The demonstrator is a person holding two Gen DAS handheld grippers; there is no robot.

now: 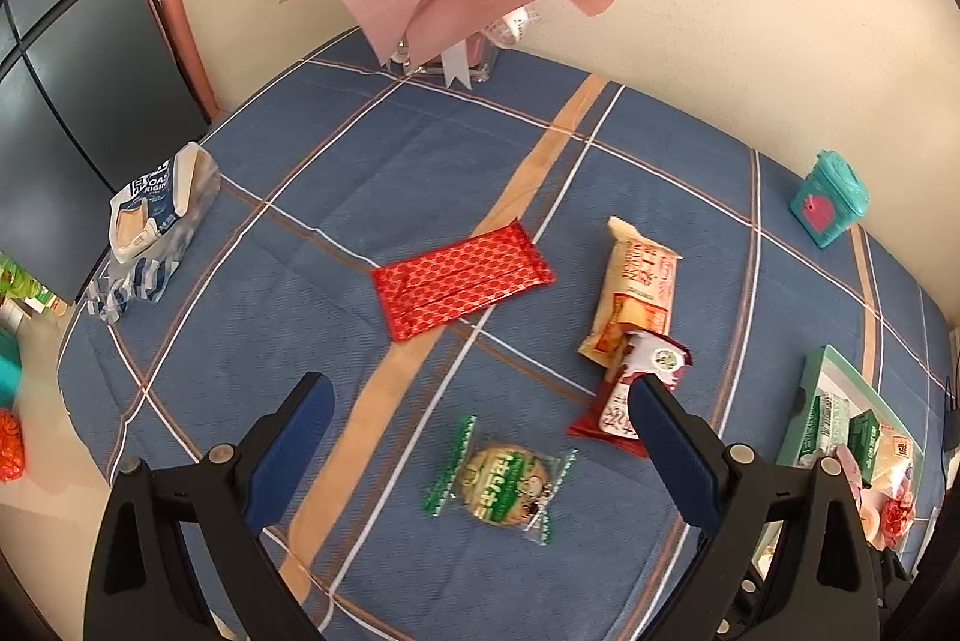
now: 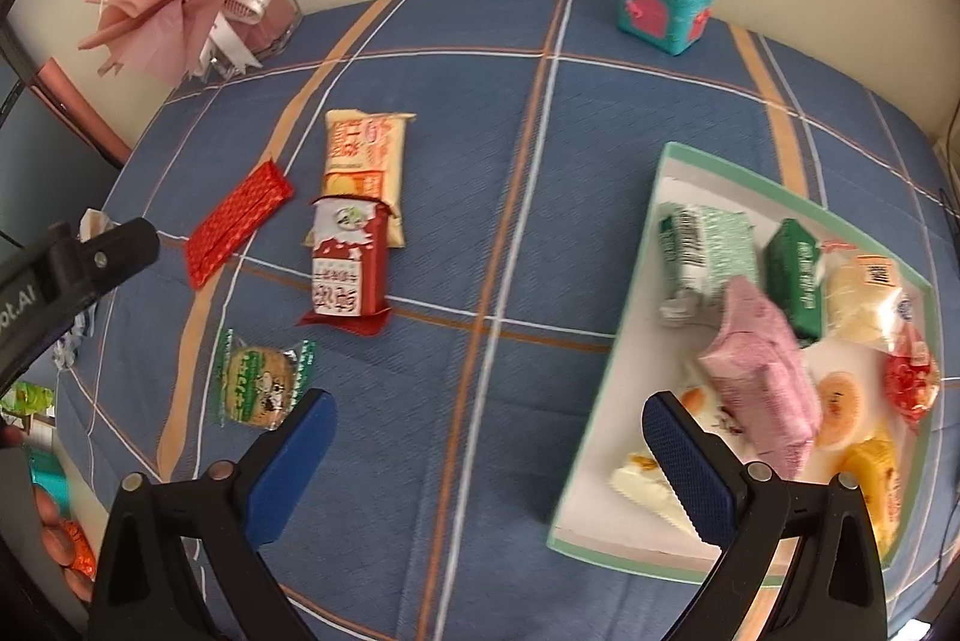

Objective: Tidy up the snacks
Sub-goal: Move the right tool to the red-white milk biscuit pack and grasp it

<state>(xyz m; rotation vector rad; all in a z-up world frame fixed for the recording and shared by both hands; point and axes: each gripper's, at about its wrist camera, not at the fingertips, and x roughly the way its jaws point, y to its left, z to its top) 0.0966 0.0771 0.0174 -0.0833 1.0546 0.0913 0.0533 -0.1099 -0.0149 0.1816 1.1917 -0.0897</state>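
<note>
Four loose snacks left of tray (image 2: 636,233) on tabletop (image 2: 510,113): red patterned packet (image 1: 461,273) farthest, yellow pack (image 2: 367,161) with red-white pack (image 2: 347,269) overlapping it, round cookie (image 1: 503,480) nearest. Left claw (image 1: 480,446) wide, empty, hovering over cookie. Right claw (image 2: 489,464) wide, empty. Risk: slick wrapper slipping from pads; overlapping packs dragged together.

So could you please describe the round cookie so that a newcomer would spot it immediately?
On the blue checked tablecloth, look left of the snack tray. The round cookie lies nearest the camera, below the red-and-white bar; it is the only round one, in clear wrap with green ends.
</note>
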